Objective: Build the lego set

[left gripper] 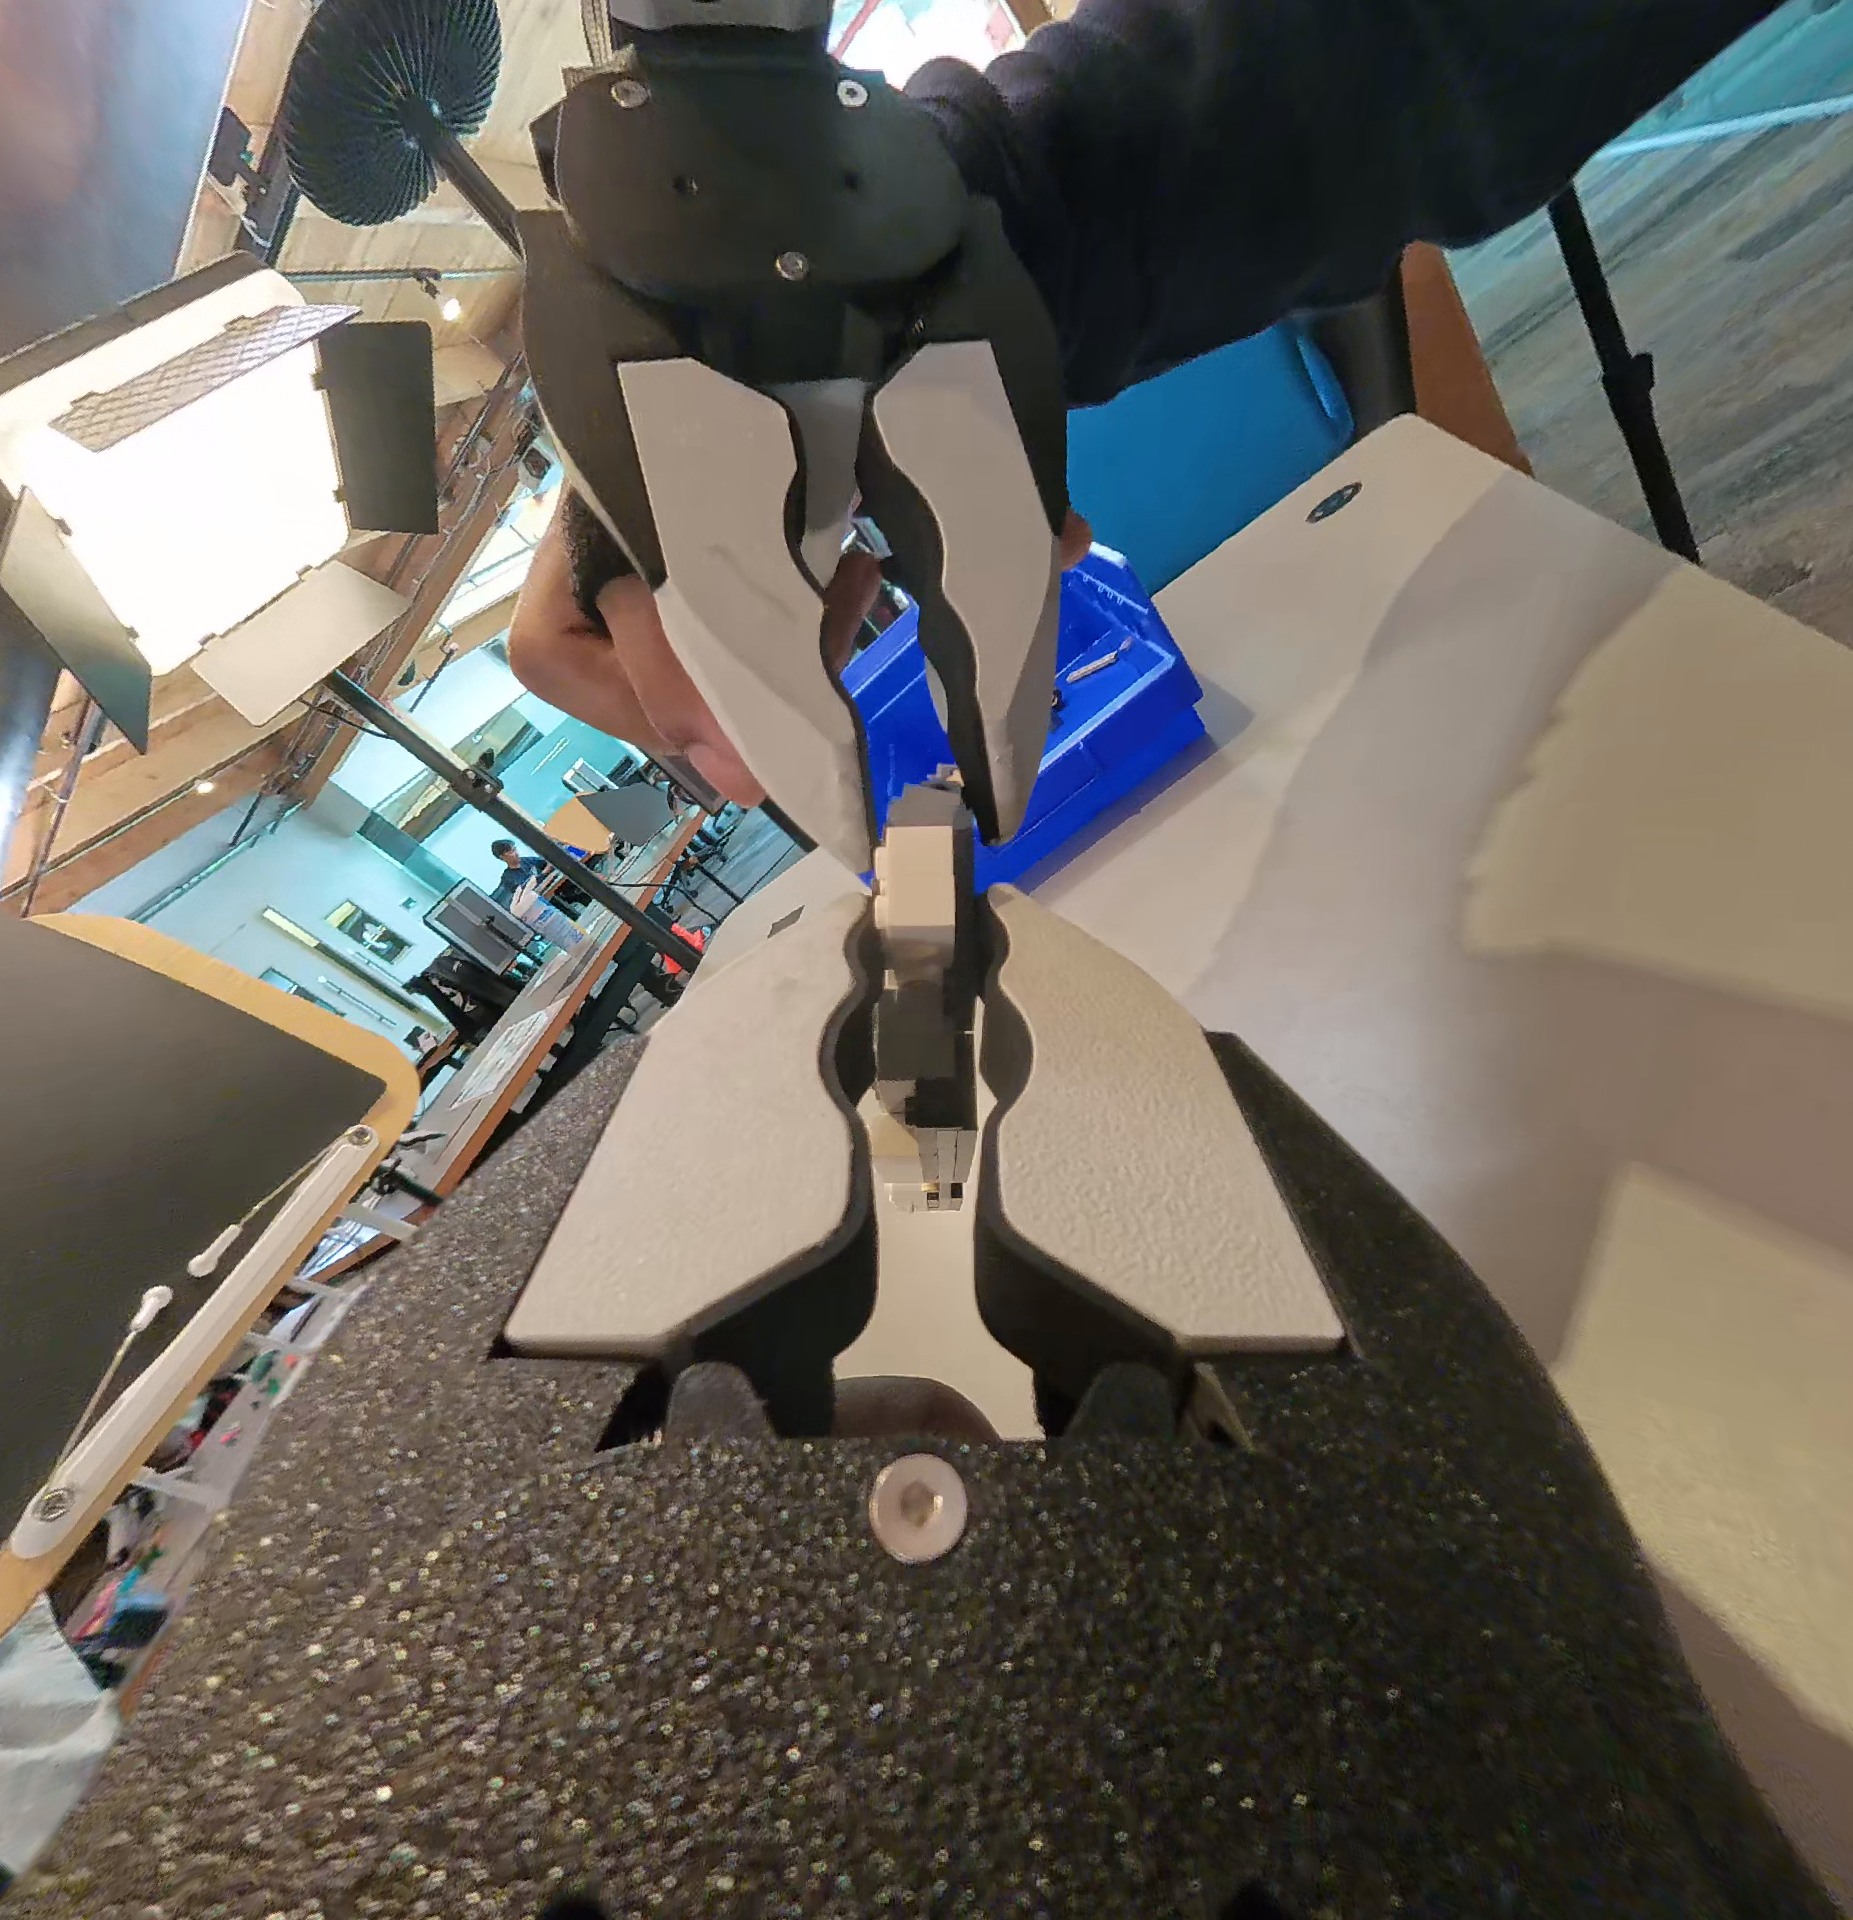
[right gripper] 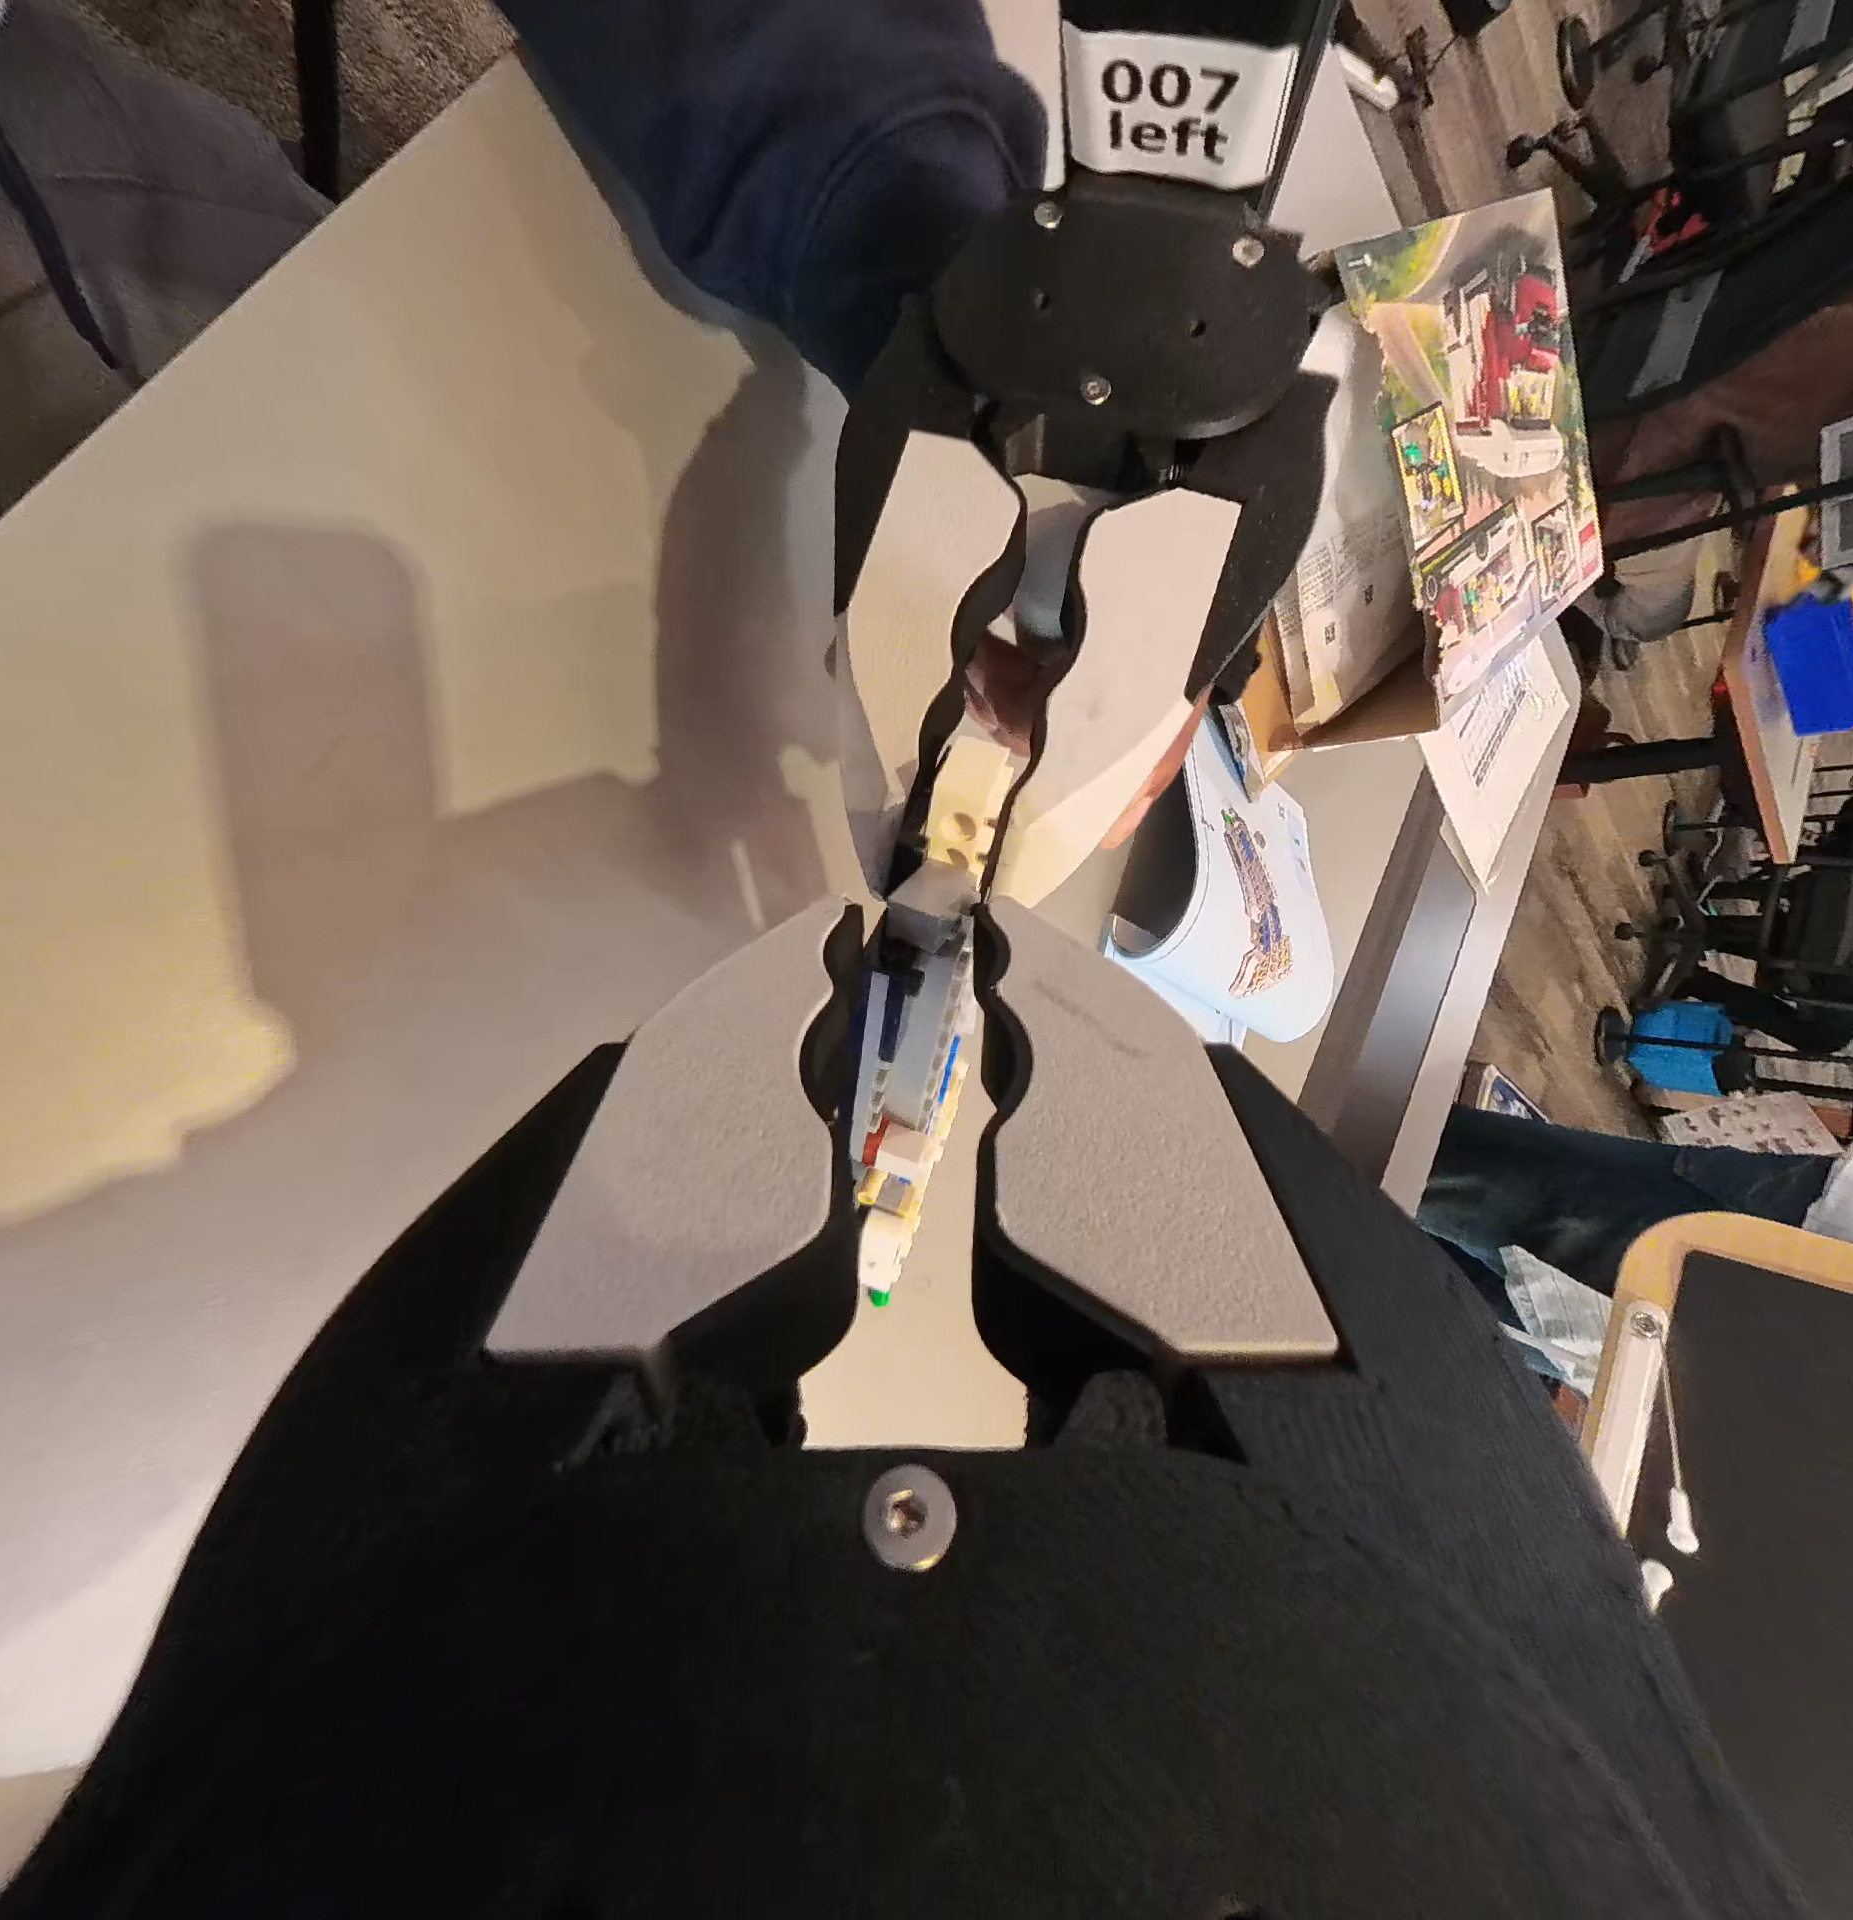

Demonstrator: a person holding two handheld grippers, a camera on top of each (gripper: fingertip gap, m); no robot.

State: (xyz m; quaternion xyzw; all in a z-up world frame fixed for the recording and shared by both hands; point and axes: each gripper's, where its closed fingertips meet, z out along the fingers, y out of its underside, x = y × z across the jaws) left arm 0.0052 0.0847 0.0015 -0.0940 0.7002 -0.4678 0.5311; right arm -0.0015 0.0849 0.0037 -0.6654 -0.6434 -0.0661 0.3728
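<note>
Up close, both claws meet tip to tip at frame centre.
Bin: a blue bin point(left gripper: 1130, 686) sits on the white table point(left gripper: 1421, 831) behind the far claw in the left wrist view; a small grey stick-like part point(left gripper: 1098, 660) lies in it.
Left claw: left gripper point(left gripper: 922, 914) is clamped on a white brick point(left gripper: 911, 883), which juts past its tips; darker bricks run back between the fingers.
Right claw: right gripper point(right gripper: 906, 920) is clamped on a brick model point(right gripper: 906, 1049) of grey, blue and white pieces; a grey block at the model's front end touches the cream brick held opposite.
Around: a lit lamp panel point(left gripper: 184, 509) at upper left; in the right wrist view a picture box point(right gripper: 1462, 416) at upper right and an open booklet point(right gripper: 1254, 904) right of centre.
In the way: a dark sleeve point(right gripper: 797, 156) fills the top.
</note>
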